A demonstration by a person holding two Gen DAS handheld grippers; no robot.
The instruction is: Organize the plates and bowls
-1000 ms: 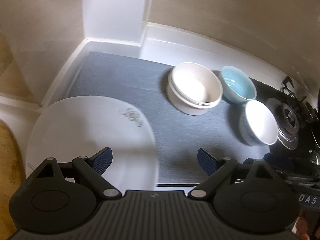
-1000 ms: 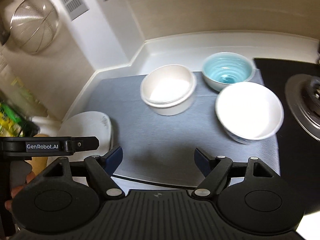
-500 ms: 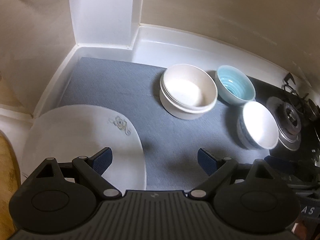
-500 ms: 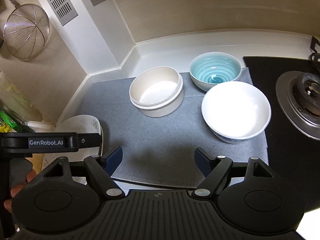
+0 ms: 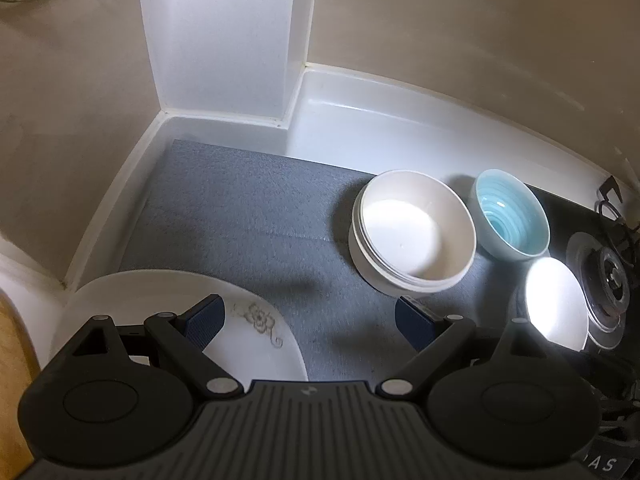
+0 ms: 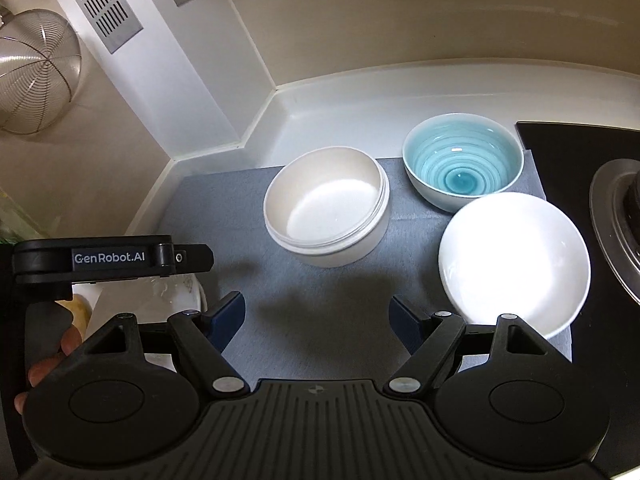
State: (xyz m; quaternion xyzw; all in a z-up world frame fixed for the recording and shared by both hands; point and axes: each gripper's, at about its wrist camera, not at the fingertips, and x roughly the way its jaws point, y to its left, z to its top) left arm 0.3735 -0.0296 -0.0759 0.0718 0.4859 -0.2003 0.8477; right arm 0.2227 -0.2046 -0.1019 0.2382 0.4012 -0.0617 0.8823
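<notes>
A cream bowl (image 5: pixel 412 236) (image 6: pixel 326 206), a light blue bowl (image 5: pixel 512 214) (image 6: pixel 462 164) and a white bowl (image 5: pixel 554 304) (image 6: pixel 514 262) stand on a grey mat (image 5: pixel 248 220) (image 6: pixel 320 292). A white plate with a flower mark (image 5: pixel 160 304) lies at the mat's front left, partly hidden in the right wrist view (image 6: pixel 168 292). My left gripper (image 5: pixel 306 322) is open and empty, its left finger over the plate. My right gripper (image 6: pixel 316 320) is open and empty above the mat, in front of the cream bowl.
A gas burner (image 5: pixel 610 280) (image 6: pixel 620 216) on a black hob lies right of the bowls. White walls and a corner pillar (image 5: pixel 224 40) close the back. A wire strainer (image 6: pixel 36 76) hangs at the left. A wooden board edge (image 5: pixel 12 360) lies left of the plate.
Both grippers drew back and rose a little, so the bowls and plate sit lower in view. Both stay open. No dish has moved.
</notes>
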